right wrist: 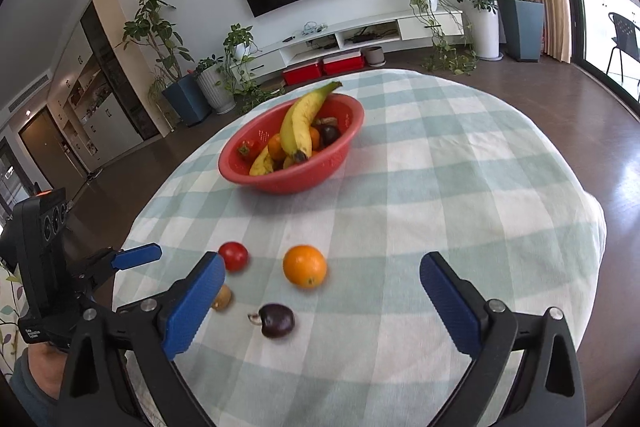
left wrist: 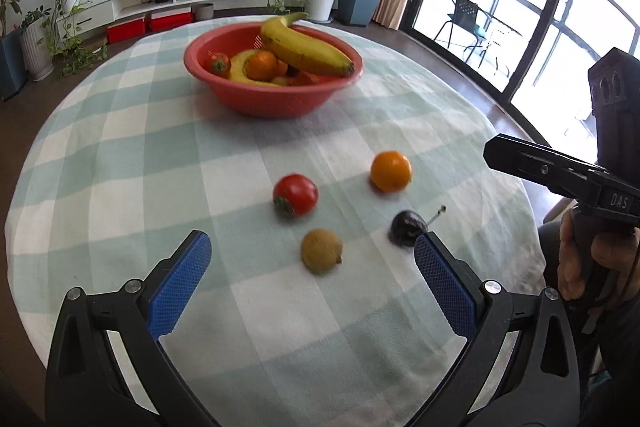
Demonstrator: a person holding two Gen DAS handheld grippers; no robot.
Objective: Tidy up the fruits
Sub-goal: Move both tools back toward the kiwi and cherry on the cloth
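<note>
Checked tablecloth [left wrist: 160, 167], red bowl [left wrist: 276, 99] far side, both grippers [left wrist: 312, 267] [right wrist: 322, 291] spread above loose fruit.

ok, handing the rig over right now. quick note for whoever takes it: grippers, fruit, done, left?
Left gripper: open, holding nothing, hovering over the near part of the table with the kiwi between its fingers' line.
Right gripper: open, holding nothing, aimed at the loose fruit.
Red bowl sits at the far side of the checked tablecloth and already holds bananas, oranges, a tomato and some dark fruit.
Left on the cloth: tomato, orange, kiwi, and a dark plum with a stem.
To do: move those four into the bowl; none is gripped yet.
</note>
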